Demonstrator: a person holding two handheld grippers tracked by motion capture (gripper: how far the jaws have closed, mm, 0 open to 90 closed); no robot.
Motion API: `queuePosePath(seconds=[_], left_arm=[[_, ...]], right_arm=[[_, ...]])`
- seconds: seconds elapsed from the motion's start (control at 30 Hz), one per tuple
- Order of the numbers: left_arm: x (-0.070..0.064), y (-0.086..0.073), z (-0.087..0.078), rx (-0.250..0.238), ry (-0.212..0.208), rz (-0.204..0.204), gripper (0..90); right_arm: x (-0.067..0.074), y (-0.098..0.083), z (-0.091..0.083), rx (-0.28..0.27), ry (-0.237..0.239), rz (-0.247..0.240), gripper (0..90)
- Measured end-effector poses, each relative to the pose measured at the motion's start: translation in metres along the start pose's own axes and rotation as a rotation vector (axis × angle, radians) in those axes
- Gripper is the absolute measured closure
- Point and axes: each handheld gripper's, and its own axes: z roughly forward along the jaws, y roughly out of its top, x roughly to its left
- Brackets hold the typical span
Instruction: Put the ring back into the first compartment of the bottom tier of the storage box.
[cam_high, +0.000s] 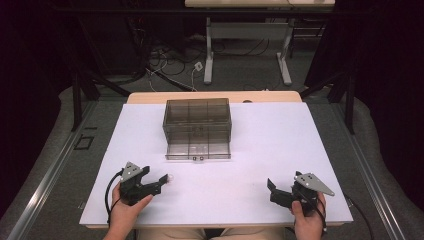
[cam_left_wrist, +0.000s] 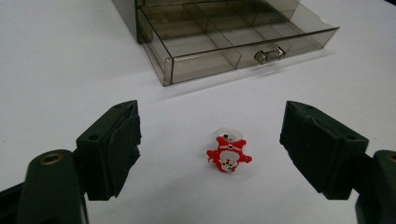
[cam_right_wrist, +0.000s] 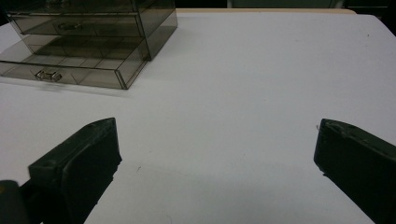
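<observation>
Left gripper (cam_left_wrist: 210, 149) fingers apart around Santa ring (cam_left_wrist: 228, 155) before open drawer (cam_left_wrist: 243, 46), right gripper (cam_right_wrist: 215, 168) fingers apart over bare desk (cam_right_wrist: 257, 93)

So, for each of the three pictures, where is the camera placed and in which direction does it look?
High view: above the person's side, looking forward and down at the white table; both hands show, holding the left gripper and right gripper.
Left gripper view: rides on the left gripper, looking along its open jaws at a small red figure and the open drawer.
Right gripper view: rides on the right gripper, looking over bare table toward the drawer box.
Shared: all three views show the smoky drawer box with its bottom drawer pulled out.
</observation>
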Motion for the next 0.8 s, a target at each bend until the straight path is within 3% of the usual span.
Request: queuePosePath(seconds=[0.17,0.2,0.33,0.43,0.8], left_arm=[[-0.003,-0.001,0.005,0.018,0.004,0.022,23.3],[-0.002,-0.001,0.006,0.025,0.005,0.031,24.3],[-0.002,-0.001,0.009,0.035,0.001,0.029,26.2],[-0.002,0.0,0.01,0.05,-0.017,0.006,28.8],[-0.004,0.0,0.018,0.109,-0.021,-0.015,36.6]], right_arm=[[-0.001,-0.001,0.001,0.005,0.001,0.003,0.3],[0.0,-0.002,0.004,-0.022,-0.01,0.011,0.3],[-0.002,-0.001,0.002,0.008,-0.003,0.005,0.4],[-0.003,-0.002,0.002,0.012,0.005,0.009,0.4],[-0.004,-0.002,0.003,0.019,0.002,0.016,0.6]])
